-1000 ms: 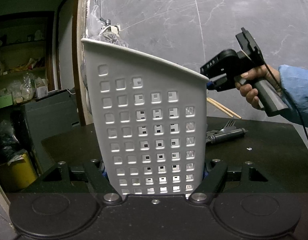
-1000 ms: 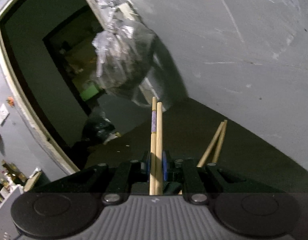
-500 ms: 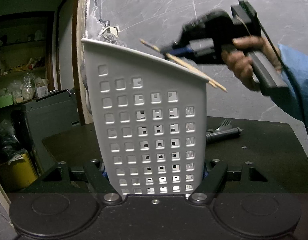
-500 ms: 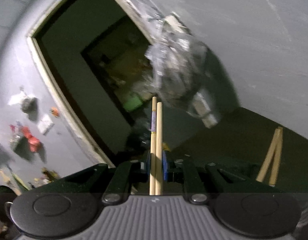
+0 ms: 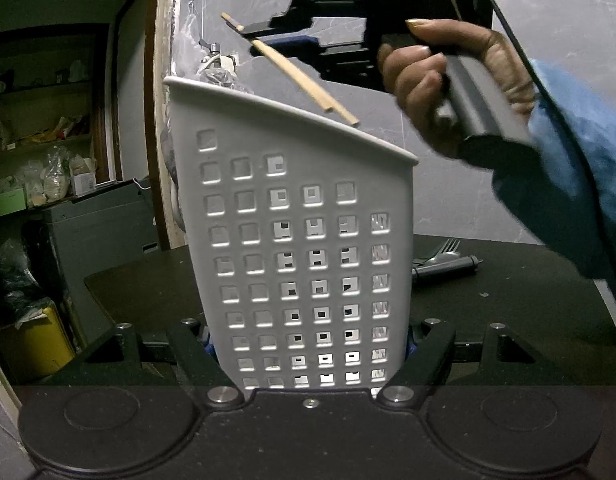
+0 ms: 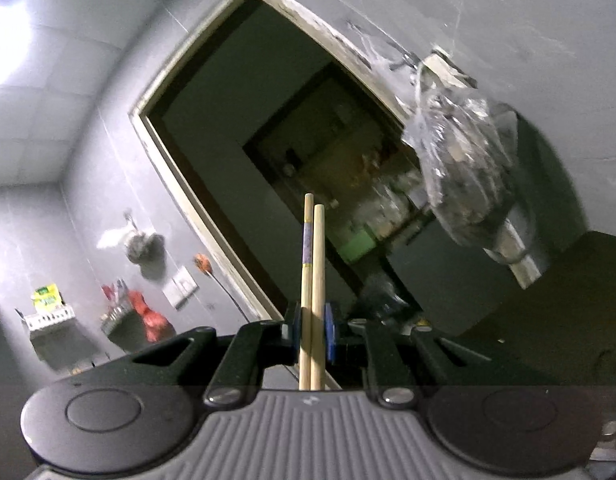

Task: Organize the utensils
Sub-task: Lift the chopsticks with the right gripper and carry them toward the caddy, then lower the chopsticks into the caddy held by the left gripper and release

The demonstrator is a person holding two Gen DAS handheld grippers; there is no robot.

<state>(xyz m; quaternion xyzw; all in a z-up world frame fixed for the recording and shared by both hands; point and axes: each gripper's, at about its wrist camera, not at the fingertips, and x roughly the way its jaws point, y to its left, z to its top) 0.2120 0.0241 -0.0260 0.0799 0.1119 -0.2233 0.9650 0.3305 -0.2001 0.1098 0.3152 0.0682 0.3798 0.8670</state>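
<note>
A white basket [image 5: 308, 240] with square holes stands between the left tongs; pale wooden chopsticks [image 6: 312, 280], one with a purple band, sit in the right tongs.

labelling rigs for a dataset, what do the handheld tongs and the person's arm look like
Right tongs: matte black angular plastic with blue pads, a dark grey pistol grip and a thin black cable trailing behind. Left tongs: the same black body and blue pads. The sleeve is light blue.

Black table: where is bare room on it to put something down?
The black table is bare right of the fork and dark-handled utensil, and left of the white basket. It is crowded beside the basket's right wall, where those utensils lie.
</note>
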